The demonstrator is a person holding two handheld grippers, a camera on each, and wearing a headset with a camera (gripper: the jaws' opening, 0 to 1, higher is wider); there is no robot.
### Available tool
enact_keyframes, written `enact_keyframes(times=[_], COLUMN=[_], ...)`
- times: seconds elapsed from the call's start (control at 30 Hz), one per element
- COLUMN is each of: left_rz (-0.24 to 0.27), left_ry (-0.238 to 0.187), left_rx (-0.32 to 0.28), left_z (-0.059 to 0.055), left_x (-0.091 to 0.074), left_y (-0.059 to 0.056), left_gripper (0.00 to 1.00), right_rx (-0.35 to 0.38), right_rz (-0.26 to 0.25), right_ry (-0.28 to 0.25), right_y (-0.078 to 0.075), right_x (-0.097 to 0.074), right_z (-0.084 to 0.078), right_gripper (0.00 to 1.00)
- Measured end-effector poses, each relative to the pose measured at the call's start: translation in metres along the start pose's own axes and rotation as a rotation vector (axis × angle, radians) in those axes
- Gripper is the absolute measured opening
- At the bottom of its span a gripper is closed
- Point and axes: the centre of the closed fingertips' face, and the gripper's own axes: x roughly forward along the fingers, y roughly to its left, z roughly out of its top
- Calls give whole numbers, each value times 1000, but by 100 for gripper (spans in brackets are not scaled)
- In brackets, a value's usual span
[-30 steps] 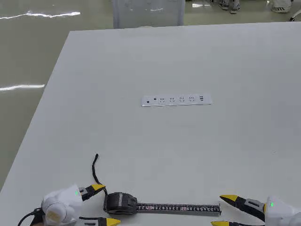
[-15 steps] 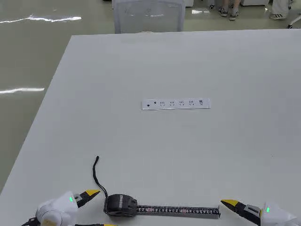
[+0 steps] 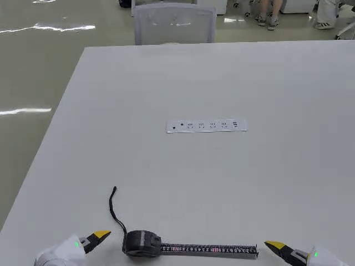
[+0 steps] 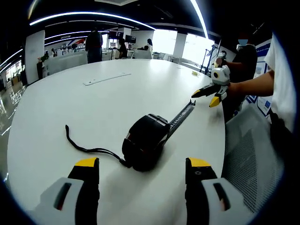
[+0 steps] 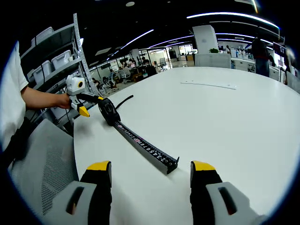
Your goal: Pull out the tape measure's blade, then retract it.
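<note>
A black tape measure (image 3: 142, 243) (image 4: 145, 140) (image 5: 108, 110) lies near the table's front edge, its blade (image 3: 209, 250) (image 5: 145, 147) pulled out to the right and flat on the white table (image 3: 211, 172). A black wrist strap (image 3: 115, 208) (image 4: 89, 147) trails from the case. My left gripper (image 4: 140, 171) is open, just short of the case, holding nothing. My right gripper (image 5: 152, 174) is open too, its yellow-tipped jaws a little back from the blade's end hook (image 5: 171, 165) (image 3: 255, 251). In the head view a yellow fingertip (image 3: 101, 235) shows left of the case and another fingertip (image 3: 274, 245) right of the hook.
A white power strip (image 3: 206, 126) lies flat mid-table. A grey chair (image 3: 174, 22) stands at the far edge. The table's left edge (image 3: 50, 127) drops to a glossy floor. People and shelving stand in the background of the gripper views.
Both grippers have drawn back toward the front edge, away from the tape measure. The tape and its extended blade lie where they were. The head camera tilted up slightly.
</note>
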Motion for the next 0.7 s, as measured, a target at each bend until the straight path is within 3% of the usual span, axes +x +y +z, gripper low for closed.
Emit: enact_keyframes(times=[0.4,0.7], left_rz=[35,52], left_ry=[-9,-17], left_rx=[-29,-78], left_z=[-4,-15], left_x=[-12,-25], left_y=[-3,-6], left_gripper=[74,75], right_rx=[5,12], right_rz=[-36,-59], right_ry=[8,-12], right_y=[3,4], right_x=[-9,-21], right_z=[-2,-2], right_gripper=[72,73])
